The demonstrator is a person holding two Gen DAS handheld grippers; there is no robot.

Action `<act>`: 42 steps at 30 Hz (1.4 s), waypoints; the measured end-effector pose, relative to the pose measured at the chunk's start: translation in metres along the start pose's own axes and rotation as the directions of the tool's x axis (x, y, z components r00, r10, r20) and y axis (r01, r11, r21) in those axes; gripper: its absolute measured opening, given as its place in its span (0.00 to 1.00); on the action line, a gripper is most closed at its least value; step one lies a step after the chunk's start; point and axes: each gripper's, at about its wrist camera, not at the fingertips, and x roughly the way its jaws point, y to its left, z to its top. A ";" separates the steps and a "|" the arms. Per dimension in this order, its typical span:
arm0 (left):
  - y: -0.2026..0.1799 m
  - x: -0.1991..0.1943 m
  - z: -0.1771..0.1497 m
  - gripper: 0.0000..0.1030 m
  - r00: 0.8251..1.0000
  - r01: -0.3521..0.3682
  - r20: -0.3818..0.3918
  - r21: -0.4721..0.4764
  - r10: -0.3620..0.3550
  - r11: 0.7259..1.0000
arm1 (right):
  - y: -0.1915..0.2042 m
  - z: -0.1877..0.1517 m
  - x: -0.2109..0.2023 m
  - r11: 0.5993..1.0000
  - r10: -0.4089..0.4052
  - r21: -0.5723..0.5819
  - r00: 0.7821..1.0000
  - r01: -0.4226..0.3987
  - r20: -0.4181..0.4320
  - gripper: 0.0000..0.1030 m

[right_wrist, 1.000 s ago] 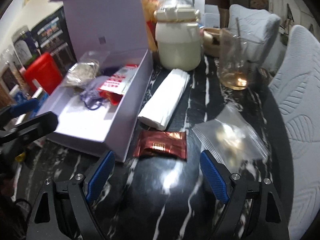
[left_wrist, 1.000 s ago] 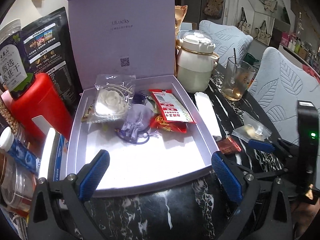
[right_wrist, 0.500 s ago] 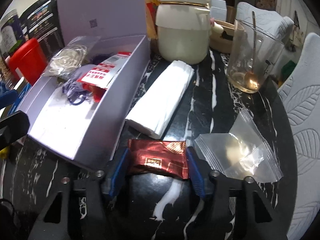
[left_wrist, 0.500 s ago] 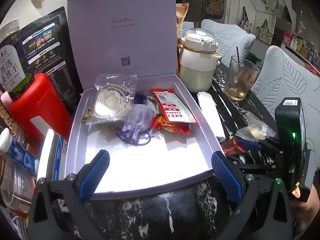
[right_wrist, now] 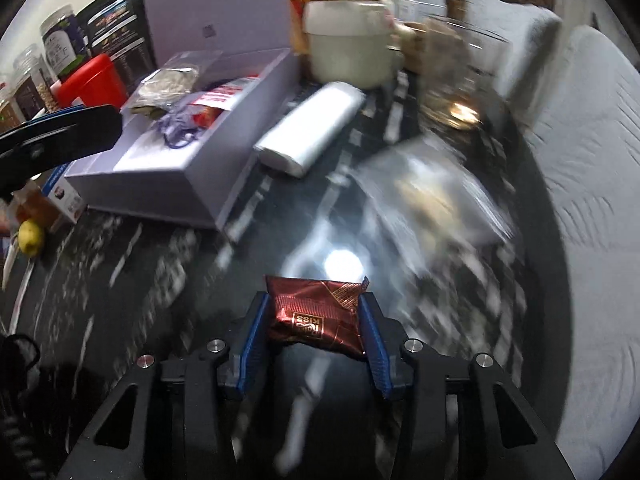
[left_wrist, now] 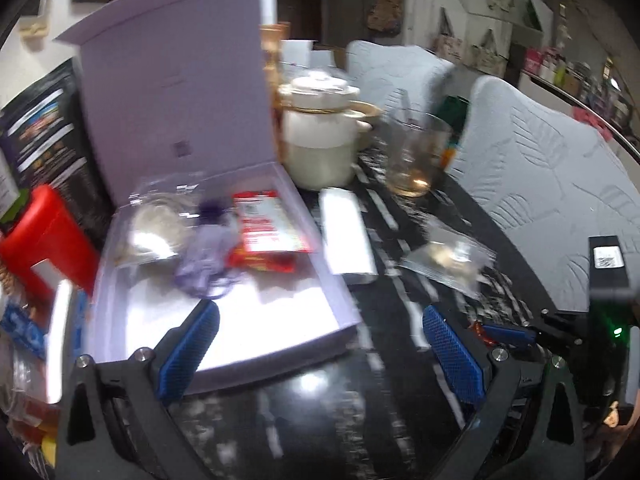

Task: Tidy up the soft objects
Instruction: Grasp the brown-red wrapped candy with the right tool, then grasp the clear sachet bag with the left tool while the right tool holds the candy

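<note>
The right gripper (right_wrist: 316,322) has the dark red snack packet (right_wrist: 318,316) now: its jaws are closing, both blue pads squeezing the wrapper's 2 ends, and the packet sits lifted clear of the black marble table (right_wrist: 132,280). Half a second ago that packet was still flat on the table between the fingers; a full second ago the jaws stood wide around it. The whole view is streaked with motion blur, where before it was sharp.

The left gripper (left_wrist: 320,354) hangs wide apart with nothing between its pads, over the near edge of the lavender box (left_wrist: 224,344); its view has swung, so the box now sits further left than it did.

Counting up: 1 open lavender box, lid standing. Inside at its far end, 1 clear bag with a white item (left_wrist: 154,228), 1 purple drawstring pouch (left_wrist: 204,256), 1 red-and-white packet (left_wrist: 268,232). On the table to the right of the box, 1 white folded pack (right_wrist: 312,128) and 1 clear zip bag (right_wrist: 432,196), well apart from the box. Further back, 1 cream jar (right_wrist: 348,40) and 1 glass (left_wrist: 414,160). Left of the box, 1 red container (left_wrist: 44,236).
</note>
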 end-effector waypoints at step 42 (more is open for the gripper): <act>-0.132 0.132 0.017 0.80 0.955 0.276 -0.200 0.334 -0.218 0.901 | -0.095 -0.066 -0.057 0.925 -0.106 0.374 0.992 0.072 0.070 0.43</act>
